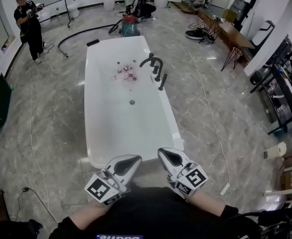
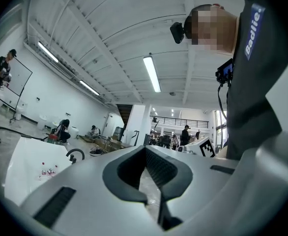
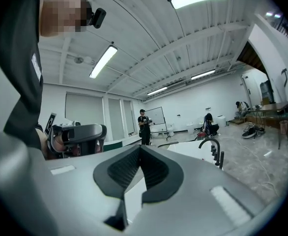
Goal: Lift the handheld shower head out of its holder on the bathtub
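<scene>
The left gripper (image 1: 130, 159) and right gripper (image 1: 166, 154) are hovering over the near end of the white bathtub (image 1: 93, 113), each with its jaws closed together on nothing. The black handheld shower head (image 1: 162, 81) is standing upright in its holder on the tub's right rim, just nearer than the curved black faucet (image 1: 151, 59) and well apart from both grippers.

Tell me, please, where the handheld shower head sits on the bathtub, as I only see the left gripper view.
Observer: In the head view the handheld shower head stands on the right-hand rim of the bathtub, just this side of the black faucet.
Operator: Is the right gripper carrying anything?
Observer: No; its own view shows the right gripper shut and empty.
Operator: Are we within reach?
Observer: Probably not; it and the left gripper hover at the tub's near end, with the drain lying between them and the shower head.
</scene>
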Demonstrator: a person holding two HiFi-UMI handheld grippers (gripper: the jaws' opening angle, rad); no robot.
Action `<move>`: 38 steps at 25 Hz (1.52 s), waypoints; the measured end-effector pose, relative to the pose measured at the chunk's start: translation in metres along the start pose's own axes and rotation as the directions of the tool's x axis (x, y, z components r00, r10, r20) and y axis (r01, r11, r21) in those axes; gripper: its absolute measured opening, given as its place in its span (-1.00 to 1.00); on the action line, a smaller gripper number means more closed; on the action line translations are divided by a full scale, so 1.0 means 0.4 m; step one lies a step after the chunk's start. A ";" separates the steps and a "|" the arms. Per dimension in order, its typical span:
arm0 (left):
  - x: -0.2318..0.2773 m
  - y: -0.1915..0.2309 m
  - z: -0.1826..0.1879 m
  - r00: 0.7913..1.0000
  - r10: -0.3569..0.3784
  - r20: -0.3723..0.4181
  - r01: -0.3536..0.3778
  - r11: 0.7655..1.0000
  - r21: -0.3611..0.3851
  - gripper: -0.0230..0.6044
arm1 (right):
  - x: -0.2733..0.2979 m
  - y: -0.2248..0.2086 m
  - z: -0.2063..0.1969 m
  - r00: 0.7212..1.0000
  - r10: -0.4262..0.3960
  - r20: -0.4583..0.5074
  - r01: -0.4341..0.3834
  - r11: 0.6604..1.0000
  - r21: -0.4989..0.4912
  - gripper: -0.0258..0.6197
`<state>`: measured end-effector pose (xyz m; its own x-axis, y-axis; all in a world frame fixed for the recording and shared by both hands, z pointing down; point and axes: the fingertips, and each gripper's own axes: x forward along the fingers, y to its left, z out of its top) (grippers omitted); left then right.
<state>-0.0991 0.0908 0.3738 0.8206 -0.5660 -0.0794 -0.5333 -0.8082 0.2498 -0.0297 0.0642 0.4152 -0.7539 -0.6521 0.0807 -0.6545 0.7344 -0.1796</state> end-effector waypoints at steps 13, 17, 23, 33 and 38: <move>0.187 0.175 0.005 0.999 0.033 -0.014 -0.033 0.999 -0.014 -0.93 | 0.126 -0.231 0.007 1.000 0.008 -0.017 -0.008 1.000 0.023 -0.92; 0.252 0.188 0.002 0.997 0.079 -0.018 -0.079 0.997 -0.016 -0.93 | 0.131 -0.329 0.020 0.999 0.030 -0.026 -0.029 1.000 0.009 -0.92; 0.344 0.214 0.004 0.989 0.148 -0.008 -0.148 0.989 -0.005 -0.93 | 0.146 -0.485 0.024 0.998 0.046 -0.031 -0.046 0.999 0.006 -0.91; 0.465 0.274 -0.002 0.977 0.213 -0.022 -0.213 0.977 -0.011 -0.93 | 0.225 -0.734 -0.004 0.998 0.026 -0.066 -0.026 1.000 -0.003 -0.90; 0.513 0.290 -0.005 0.973 0.227 -0.032 -0.228 0.973 -0.019 -0.93 | 0.259 -0.861 -0.064 0.993 0.001 -0.122 0.001 1.000 0.016 -0.85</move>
<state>0.0077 -0.1188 0.3884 0.6839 -0.7295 0.0104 -0.7025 -0.6547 0.2791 0.1163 -0.2515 0.5106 -0.7561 -0.6235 0.1991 -0.6540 0.7309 -0.1951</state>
